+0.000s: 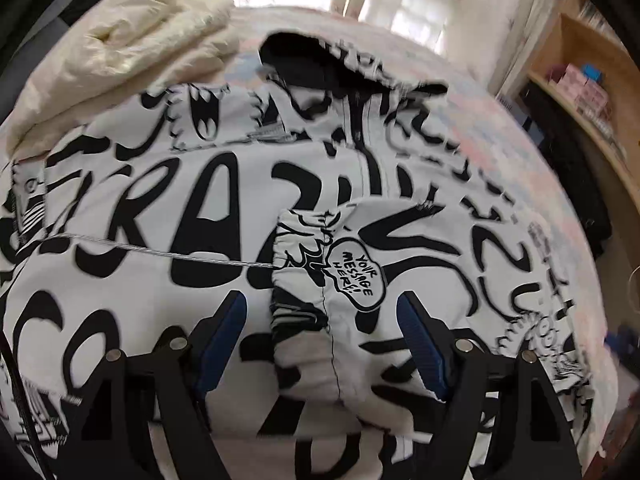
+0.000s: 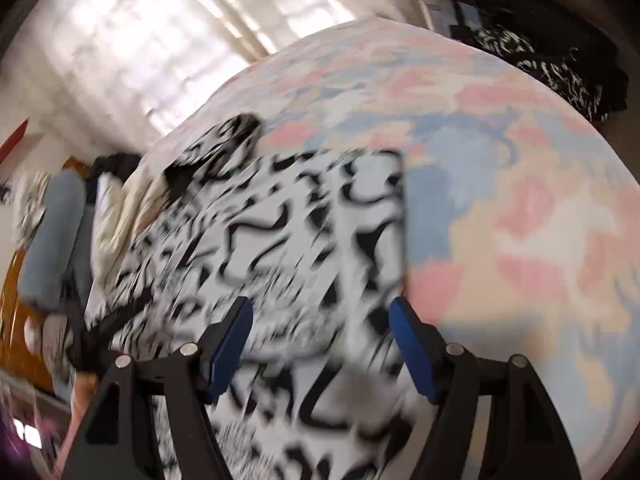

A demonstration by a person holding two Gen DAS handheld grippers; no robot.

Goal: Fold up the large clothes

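The left wrist view looks forward and down from just above the black-and-white printed jacket, which fills the middle and lower frame; the left gripper frames the bottom edge with its fingers spread apart. A cream garment sits upper left, curtains run along the top, and a wooden shelf is upper right.

The right wrist view is tilted, blurred and a little farther off, looking across the bed with its pastel cover toward a bright window at upper left. The right gripper sits at the bottom, fingers apart.

Both views share the jacket, the cream garment and the bed cover.
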